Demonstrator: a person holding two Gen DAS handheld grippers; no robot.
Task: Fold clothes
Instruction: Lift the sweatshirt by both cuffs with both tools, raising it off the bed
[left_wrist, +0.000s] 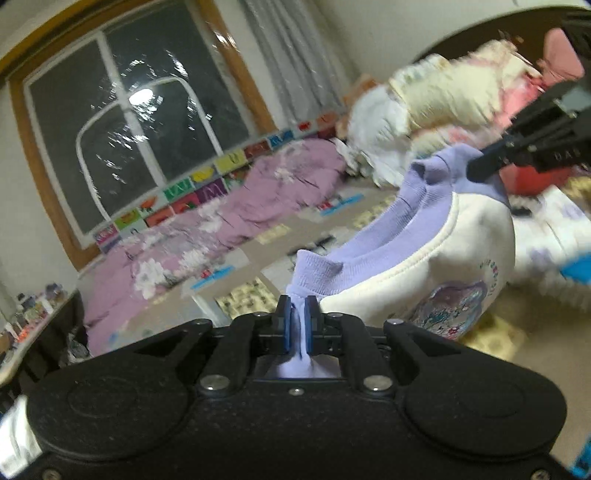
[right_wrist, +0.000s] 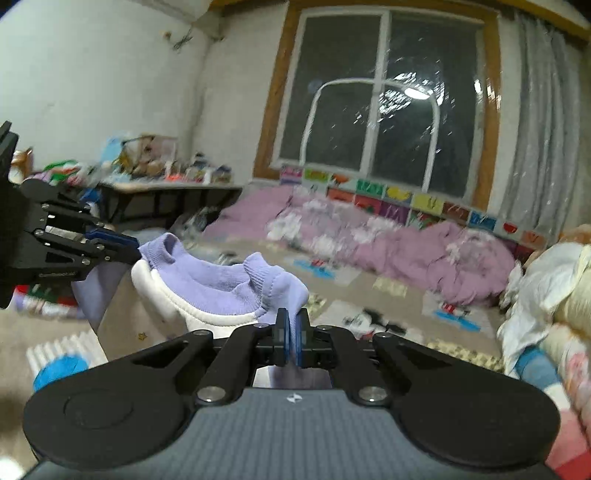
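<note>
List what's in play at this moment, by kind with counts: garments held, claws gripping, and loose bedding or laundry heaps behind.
Cream sweatshirt with lilac ribbed collar, held up: 1
Claws shut on its collar: 2, left claw and right claw
Pink flowered quilt under the window: 1
Heap of cream and white laundry: 1
Total: 5

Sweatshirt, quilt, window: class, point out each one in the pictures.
Sweatshirt (left_wrist: 443, 258), left wrist view, cream chest below the lilac collar.
Quilt (right_wrist: 424, 243), right wrist view, pink middle folds.
Window (right_wrist: 343, 92), right wrist view, left dark pane.
</note>
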